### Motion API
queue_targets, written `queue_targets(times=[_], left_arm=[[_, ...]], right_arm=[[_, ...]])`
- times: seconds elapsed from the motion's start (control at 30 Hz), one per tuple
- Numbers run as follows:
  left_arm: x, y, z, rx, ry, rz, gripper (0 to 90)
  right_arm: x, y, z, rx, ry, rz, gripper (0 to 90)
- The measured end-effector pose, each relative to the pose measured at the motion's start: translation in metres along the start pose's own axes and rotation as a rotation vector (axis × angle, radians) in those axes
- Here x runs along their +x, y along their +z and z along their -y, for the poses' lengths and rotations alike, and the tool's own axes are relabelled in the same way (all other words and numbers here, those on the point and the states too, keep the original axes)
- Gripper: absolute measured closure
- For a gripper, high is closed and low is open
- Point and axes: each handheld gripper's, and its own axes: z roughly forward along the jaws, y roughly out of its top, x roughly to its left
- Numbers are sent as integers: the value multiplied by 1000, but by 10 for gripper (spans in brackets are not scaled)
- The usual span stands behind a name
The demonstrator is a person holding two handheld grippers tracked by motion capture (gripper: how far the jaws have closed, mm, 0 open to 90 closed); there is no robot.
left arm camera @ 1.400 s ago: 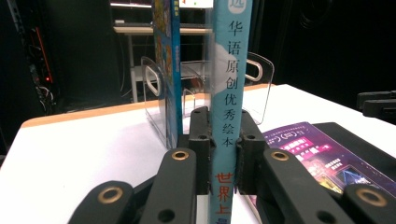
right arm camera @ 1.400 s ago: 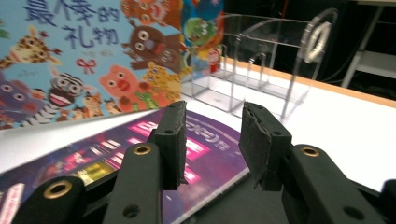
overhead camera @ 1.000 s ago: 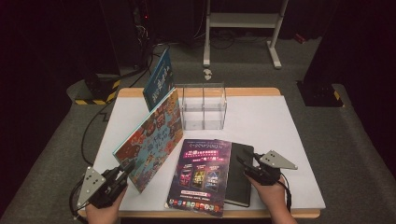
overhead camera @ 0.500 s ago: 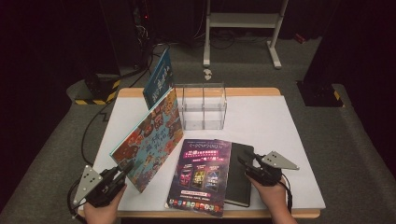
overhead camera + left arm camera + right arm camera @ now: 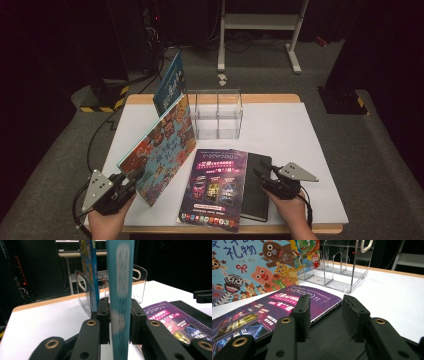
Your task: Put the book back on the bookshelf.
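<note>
White bench (image 5: 280, 130) top, wooden lip seen at the 12 and 6 o'clock edges. Colourful picture book (image 5: 160, 150) is held raised on its edge, tilted, lower corner near the 7 o'clock corner of the bench. Left gripper (image 5: 131, 181) is clamped on that book's edge; in the left gripper view both pads are pressed against the book's teal edge (image 5: 120, 297), no gap seen.

Clear acrylic organiser (image 5: 217, 114) stands at 12 o'clock, its dividers upright; the raised book's far corner is just beside its left wall. A second blue book (image 5: 169, 82) is seen upright at 11 o'clock, behind the picture book.

Purple magazine (image 5: 215, 187) lies flat at 6 o'clock, its near edge at the bench lip and its right edge overlapped onto a black notebook (image 5: 256, 187). Right gripper (image 5: 261, 176) is held over the notebook's right edge at 5 o'clock, jaws parted, nothing between them; in the right gripper view the magazine's corner (image 5: 319, 302) is seen through the gap.

Open bench surface is left from 1 to 4 o'clock, and a narrow strip between organiser and magazine.
</note>
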Motion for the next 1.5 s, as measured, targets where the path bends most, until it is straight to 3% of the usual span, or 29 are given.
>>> queue_targets(times=[0.3, 0.53, 0.6, 0.7, 0.87, 1.07, 1.27, 1.5], left_arm=[[-2, 22, -7, 15, -24, 31, 755], [-4, 30, -6, -1, -18, 46, 759], [-5, 32, -6, -1, -34, 54, 777], [-6, 32, -6, -2, -23, 41, 788], [-7, 33, -7, 4, -37, 18, 800], [-9, 34, -8, 15, -19, 20, 810], [-1, 34, -12, 22, -64, 15, 809], [-8, 37, -14, 53, -25, 15, 811]], right_arm=[[-2, -1, 1, 0, 7, -1, 579], [-4, -2, 2, 0, 16, 1, 579], [-4, -2, 2, 0, 16, 1, 579], [-4, -2, 2, -1, 14, -1, 579], [-3, -1, 2, 2, 13, -5, 579], [-1, 0, 2, 4, 10, -10, 579], [-1, -1, 2, 1, 15, -12, 580], [-3, -1, 3, -2, 27, -14, 580]])
